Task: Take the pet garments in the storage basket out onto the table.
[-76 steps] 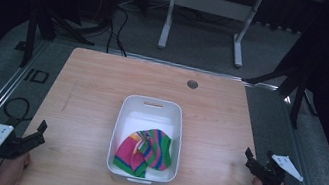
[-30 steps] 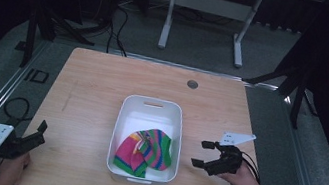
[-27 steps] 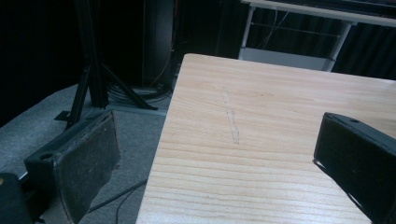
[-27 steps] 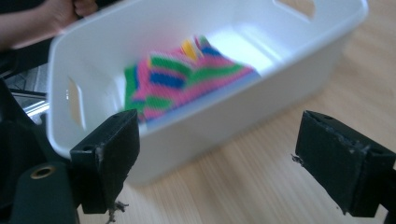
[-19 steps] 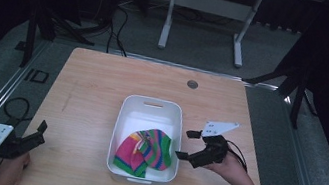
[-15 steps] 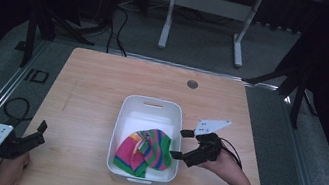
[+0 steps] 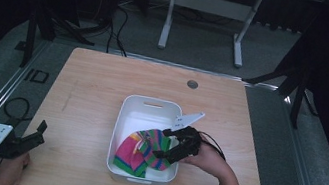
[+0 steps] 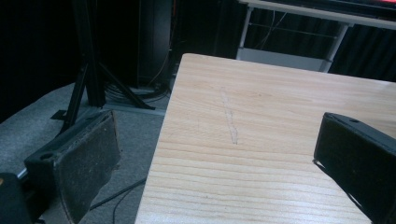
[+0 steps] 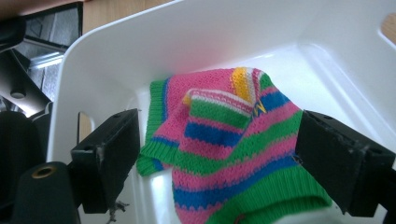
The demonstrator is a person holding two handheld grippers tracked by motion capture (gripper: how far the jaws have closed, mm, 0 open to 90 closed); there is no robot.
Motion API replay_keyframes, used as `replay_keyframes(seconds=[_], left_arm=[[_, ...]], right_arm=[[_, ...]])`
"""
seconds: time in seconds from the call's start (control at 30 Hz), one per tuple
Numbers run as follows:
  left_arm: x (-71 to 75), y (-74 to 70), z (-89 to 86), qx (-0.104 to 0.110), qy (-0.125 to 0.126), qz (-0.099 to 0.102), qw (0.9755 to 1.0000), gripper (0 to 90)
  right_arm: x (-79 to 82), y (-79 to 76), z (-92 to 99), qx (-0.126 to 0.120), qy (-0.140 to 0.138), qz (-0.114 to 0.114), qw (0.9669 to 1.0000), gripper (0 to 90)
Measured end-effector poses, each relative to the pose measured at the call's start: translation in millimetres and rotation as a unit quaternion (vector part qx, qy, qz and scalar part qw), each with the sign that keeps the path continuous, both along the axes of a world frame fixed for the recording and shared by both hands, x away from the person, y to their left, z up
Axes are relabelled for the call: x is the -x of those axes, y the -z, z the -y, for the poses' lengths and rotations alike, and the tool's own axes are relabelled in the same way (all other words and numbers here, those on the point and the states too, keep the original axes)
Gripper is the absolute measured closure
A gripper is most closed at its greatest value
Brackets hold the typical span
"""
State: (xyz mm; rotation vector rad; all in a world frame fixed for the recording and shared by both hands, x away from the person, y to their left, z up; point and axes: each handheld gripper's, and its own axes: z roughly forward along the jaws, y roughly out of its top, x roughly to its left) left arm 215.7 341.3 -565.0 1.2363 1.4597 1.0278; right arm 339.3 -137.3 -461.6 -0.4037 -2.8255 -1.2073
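Now right gripper (image 7: 162,154) inside white bin (image 7: 150,106), jaws apart over striped knit (image 9: 224,154); lower onto thick fold, pinch firmly; left gripper (image 7: 28,138) apart, well left of bin

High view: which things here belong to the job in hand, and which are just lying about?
In the job:
striped knit cloth
white tub holding the cloth
right gripper, jaws open over the cloth

Lying about:
left gripper, open at the table's near left corner
wooden table
round grommet in the table
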Motion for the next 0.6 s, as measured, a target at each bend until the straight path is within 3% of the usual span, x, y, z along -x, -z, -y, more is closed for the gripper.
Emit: replay_keyframes(seconds=[0.17, 0.4, 0.53, 0.6], left_arm=[[0.1, -0.1, -0.2, 0.000, 0.002, 0.000, 1.0000, 0.9], [0.1, -0.1, -0.6, 0.001, 0.004, 0.000, 1.0000, 0.9], [0.2, -0.1, -0.7, 0.001, 0.004, 0.000, 1.0000, 0.9], [0.2, -0.1, -0.8, 0.002, 0.005, 0.000, 1.0000, 0.9]], right_arm=[[-3.9, 0.9, -19.0, 0.031, -0.010, 0.007, 0.9995, 14.7], [-6.0, 6.9, -45.9, 0.084, -0.021, 0.011, 0.9962, 14.9], [-9.9, 13.7, -61.1, 0.128, -0.017, 0.024, 0.9914, 15.4], [-11.2, 17.3, -67.2, 0.156, -0.014, 0.027, 0.9873, 16.6]])
